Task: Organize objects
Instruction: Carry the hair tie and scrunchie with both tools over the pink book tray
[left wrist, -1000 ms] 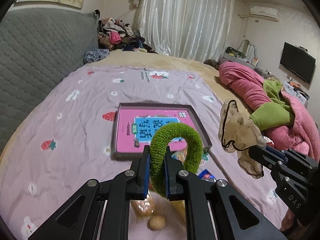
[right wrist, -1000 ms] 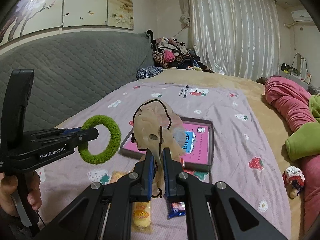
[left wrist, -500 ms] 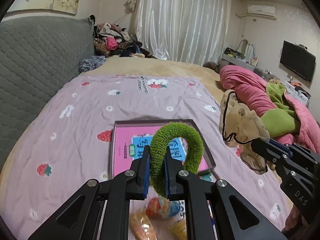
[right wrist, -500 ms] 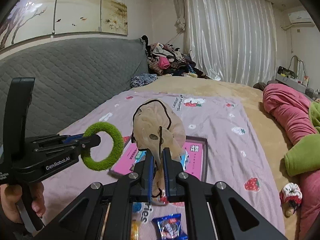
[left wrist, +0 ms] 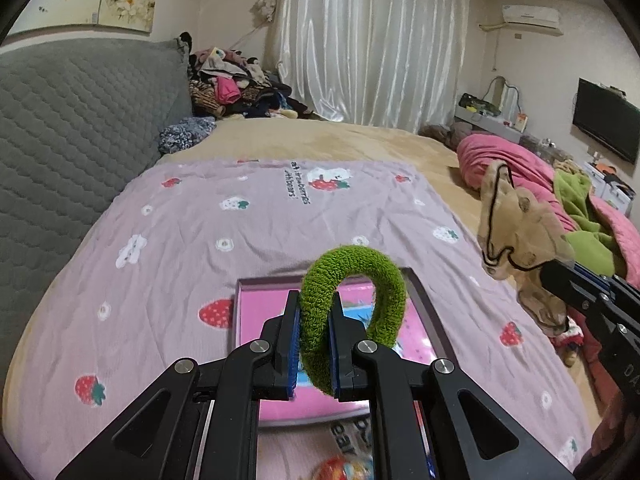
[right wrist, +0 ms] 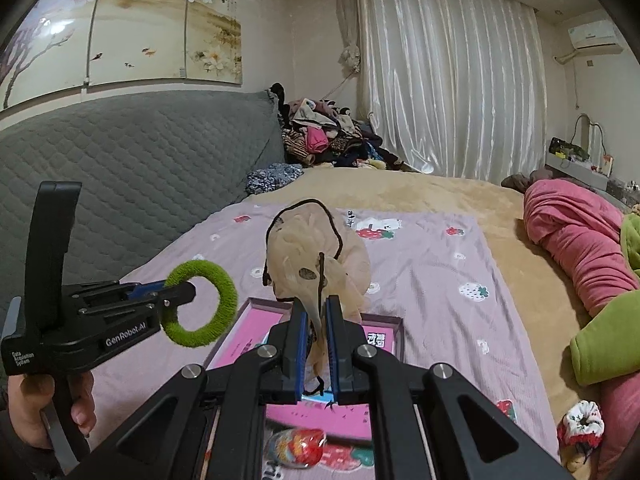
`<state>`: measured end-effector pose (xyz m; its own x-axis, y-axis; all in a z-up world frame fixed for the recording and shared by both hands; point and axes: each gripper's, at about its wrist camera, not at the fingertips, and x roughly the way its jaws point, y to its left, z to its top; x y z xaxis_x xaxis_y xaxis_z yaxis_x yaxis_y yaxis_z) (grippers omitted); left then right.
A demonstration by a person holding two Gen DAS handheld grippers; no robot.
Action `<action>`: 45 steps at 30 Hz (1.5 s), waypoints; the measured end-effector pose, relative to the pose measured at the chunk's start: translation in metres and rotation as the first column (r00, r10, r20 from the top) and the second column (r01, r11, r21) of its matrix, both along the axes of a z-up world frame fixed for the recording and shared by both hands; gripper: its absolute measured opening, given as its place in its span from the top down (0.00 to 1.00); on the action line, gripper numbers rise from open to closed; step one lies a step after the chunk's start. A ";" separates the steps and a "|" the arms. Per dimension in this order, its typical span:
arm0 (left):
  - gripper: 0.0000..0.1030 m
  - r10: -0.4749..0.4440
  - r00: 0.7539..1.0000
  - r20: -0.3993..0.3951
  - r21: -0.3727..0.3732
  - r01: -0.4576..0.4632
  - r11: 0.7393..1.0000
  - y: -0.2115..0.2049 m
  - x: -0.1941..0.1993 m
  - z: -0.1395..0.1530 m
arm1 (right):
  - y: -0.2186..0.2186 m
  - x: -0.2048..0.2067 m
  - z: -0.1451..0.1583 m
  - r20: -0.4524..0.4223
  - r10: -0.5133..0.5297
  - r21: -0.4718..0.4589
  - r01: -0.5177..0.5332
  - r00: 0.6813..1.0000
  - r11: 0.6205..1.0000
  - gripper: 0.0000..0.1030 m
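My left gripper is shut on a fuzzy green ring and holds it in the air above a pink book lying on the purple strawberry blanket. The ring and gripper also show in the right wrist view. My right gripper is shut on a beige drawstring pouch, held above the same book. The pouch shows at the right in the left wrist view.
Snack packets lie on the blanket near the book's front edge. A pink and green quilt is piled at the right. A small floral scrunchie lies beside it. A grey headboard and a clothes pile stand at the left and back.
Both grippers have risen and tilted upward with their loads; the book and snacks have dropped lower in both views. Neither grip changed.
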<state>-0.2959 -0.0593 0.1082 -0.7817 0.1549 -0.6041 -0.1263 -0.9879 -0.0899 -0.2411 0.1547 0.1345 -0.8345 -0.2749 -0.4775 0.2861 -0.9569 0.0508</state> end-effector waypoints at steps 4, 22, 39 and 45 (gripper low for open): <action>0.88 0.010 1.000 0.003 0.005 -0.010 1.000 -0.003 -0.022 -0.008 | 0.005 -0.019 -0.011 0.009 -0.009 -0.001 0.009 1.000 1.000 0.91; 0.88 0.006 0.997 0.072 0.009 -0.007 1.000 -0.003 -0.101 -0.095 | 0.016 -0.100 -0.094 0.127 -0.042 0.013 0.041 0.991 0.999 0.91; 0.88 0.034 0.986 0.163 0.056 -0.044 0.997 -0.019 -0.151 -0.174 | 0.007 -0.158 -0.170 0.250 -0.050 0.064 0.035 0.967 0.997 0.91; 0.88 0.053 0.983 0.177 0.028 -0.059 0.998 -0.019 -0.160 -0.182 | 0.002 -0.169 -0.191 0.284 -0.072 0.099 0.045 0.956 0.994 0.91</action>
